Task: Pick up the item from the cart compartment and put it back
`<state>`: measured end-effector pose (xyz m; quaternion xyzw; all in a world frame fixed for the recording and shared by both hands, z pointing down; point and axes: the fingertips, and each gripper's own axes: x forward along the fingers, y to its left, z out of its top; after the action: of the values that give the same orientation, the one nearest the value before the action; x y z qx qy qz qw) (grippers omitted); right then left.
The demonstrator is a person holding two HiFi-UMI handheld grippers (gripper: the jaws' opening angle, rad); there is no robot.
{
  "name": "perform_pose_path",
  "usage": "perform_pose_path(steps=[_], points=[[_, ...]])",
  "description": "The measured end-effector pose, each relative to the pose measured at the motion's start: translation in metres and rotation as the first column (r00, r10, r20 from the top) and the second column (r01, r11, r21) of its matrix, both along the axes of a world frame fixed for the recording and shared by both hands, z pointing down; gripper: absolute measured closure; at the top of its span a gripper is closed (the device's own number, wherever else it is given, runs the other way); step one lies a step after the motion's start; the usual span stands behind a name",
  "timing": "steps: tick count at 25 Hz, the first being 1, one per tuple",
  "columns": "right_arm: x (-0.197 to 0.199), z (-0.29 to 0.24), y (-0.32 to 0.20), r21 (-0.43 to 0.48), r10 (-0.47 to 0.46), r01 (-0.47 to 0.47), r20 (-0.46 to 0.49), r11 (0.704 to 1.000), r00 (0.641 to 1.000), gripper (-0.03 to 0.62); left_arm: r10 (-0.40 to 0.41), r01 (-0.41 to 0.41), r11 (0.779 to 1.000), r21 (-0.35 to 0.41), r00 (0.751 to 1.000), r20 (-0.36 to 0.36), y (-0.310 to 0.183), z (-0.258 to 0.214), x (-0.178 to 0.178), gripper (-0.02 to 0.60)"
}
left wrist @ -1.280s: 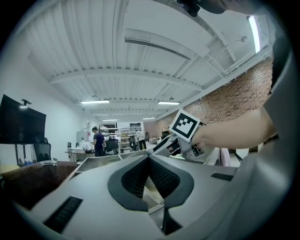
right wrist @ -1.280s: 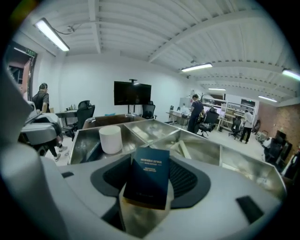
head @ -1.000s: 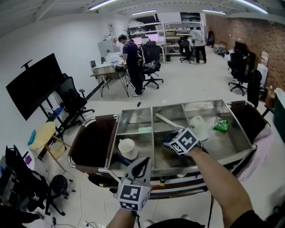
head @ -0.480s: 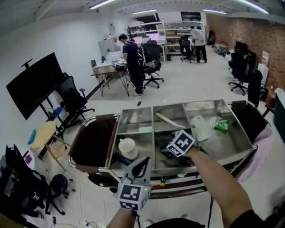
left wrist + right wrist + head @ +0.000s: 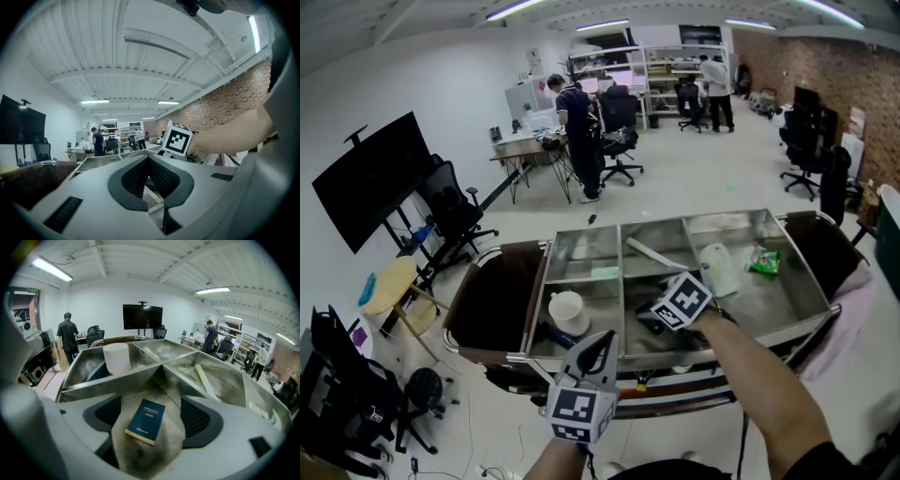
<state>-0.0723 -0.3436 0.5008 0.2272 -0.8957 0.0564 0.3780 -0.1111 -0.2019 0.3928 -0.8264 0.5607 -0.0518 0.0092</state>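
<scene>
Holds the right gripper (image 5: 152,413) with jaws wide, just opened and then eased in a little, pads clear of the small dark-blue book (image 5: 146,422) between them. Leaves that book flat on the scuffed steel floor of the cart's (image 5: 806,286) middle front compartment, hemmed by slanted divider walls. Holds the left gripper (image 5: 149,159) closed on nothing, level, at the cart's near rim. Finds elsewhere in the cart a white cylindrical cup (image 5: 116,358) front left, a pale flat stick (image 5: 206,380) mid-back, a green packet (image 5: 764,261) right.

Upright steel divider walls (image 5: 117,378) closed off the compartment's far sides. Bare steel floor lay open on either side of the flat dark blue booklet (image 5: 146,421).
</scene>
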Motion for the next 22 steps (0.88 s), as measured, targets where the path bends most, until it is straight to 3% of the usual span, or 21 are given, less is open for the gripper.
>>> perform_pose_path(steps=[1, 2, 3, 4, 14, 22], points=[[0.002, -0.005, -0.001, 0.014, 0.010, -0.011, 0.011, 1.000, 1.000, 0.237, -0.002, 0.002, 1.000, -0.001, 1.000, 0.000, 0.000, 0.000, 0.000, 0.581], [0.004, -0.011, -0.002, 0.029, 0.026, -0.027, 0.026, 0.999, 0.999, 0.356, -0.005, 0.005, 1.000, -0.001, 1.000, 0.000, 0.000, 0.000, 0.000, 0.581], [0.006, -0.017, -0.003, 0.038, 0.043, -0.045, 0.045, 0.998, 0.998, 0.539, -0.006, 0.006, 1.000, -0.001, 1.000, 0.000, 0.000, 0.000, 0.000, 0.581], [0.008, -0.023, -0.002, 0.039, 0.057, -0.059, 0.064, 0.997, 0.996, 0.581, -0.006, 0.006, 1.000, 0.001, 1.000, 0.000, 0.000, 0.001, 0.000, 0.581], [0.018, -0.063, 0.010, 0.061, 0.116, -0.134, 0.234, 0.989, 0.965, 0.582, 0.006, -0.006, 1.000, -0.001, 1.000, -0.008, 0.001, 0.000, 0.005, 0.581], [0.029, -0.081, 0.021, 0.080, 0.130, -0.160, 0.292, 0.984, 0.948, 0.582, -0.003, 0.003, 1.000, 0.000, 1.000, -0.006, 0.001, -0.001, 0.004, 0.581]])
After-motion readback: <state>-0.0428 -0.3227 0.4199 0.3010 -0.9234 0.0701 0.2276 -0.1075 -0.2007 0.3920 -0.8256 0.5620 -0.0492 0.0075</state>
